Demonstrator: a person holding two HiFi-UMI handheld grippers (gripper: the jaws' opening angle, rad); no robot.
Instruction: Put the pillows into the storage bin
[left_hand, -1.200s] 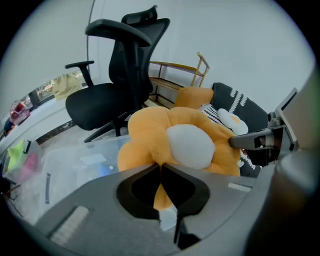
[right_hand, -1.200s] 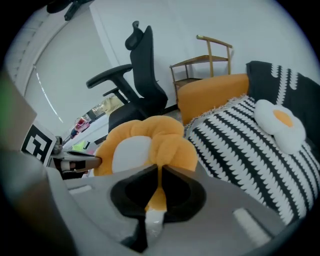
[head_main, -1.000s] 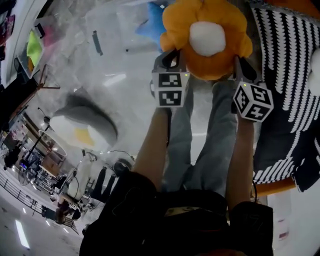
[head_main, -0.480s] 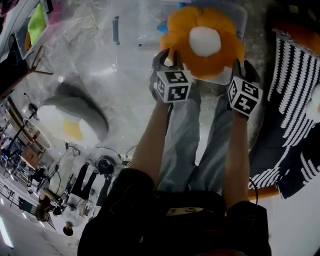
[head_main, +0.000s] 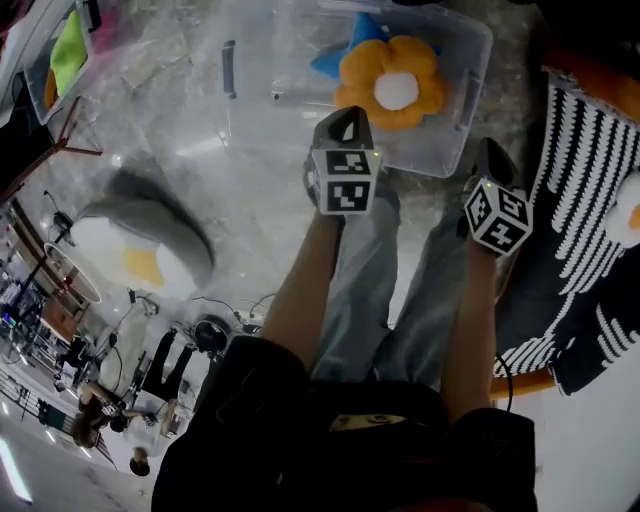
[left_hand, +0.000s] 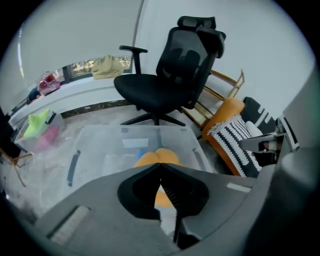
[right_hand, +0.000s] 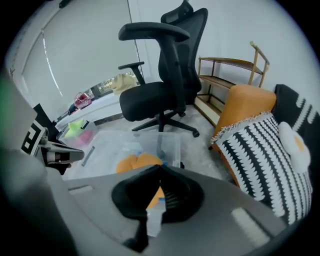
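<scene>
Two pillows in one storage bin (head_main: 470, 60), upper centre: orange flower pillow (head_main: 392, 85), blue pillow (head_main: 352, 50). Jaws together, empty: left hand-held gripper (head_main: 342, 125), right hand-held gripper (head_main: 490, 158).

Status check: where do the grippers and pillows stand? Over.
Left hand-held gripper shut, empty; right hand-held gripper same. Orange flower pillow in storage bin. Grey pillow on floor, outside it.

**Count, floor area**

Pillows: 5. Two are in the big clear bin (head_main: 250, 110): orange flower pillow (head_main: 392, 85) and blue pillow (head_main: 345, 55). Three are outside it: grey-and-white pillow (head_main: 140, 240), striped pillow (head_main: 580, 200), fried-egg pillow (right_hand: 292, 137).
Clear bins: 2, counting the small bin (left_hand: 30, 145).
Chairs: 2, office chair (left_hand: 170, 75) and orange armchair (right_hand: 245, 105).
</scene>
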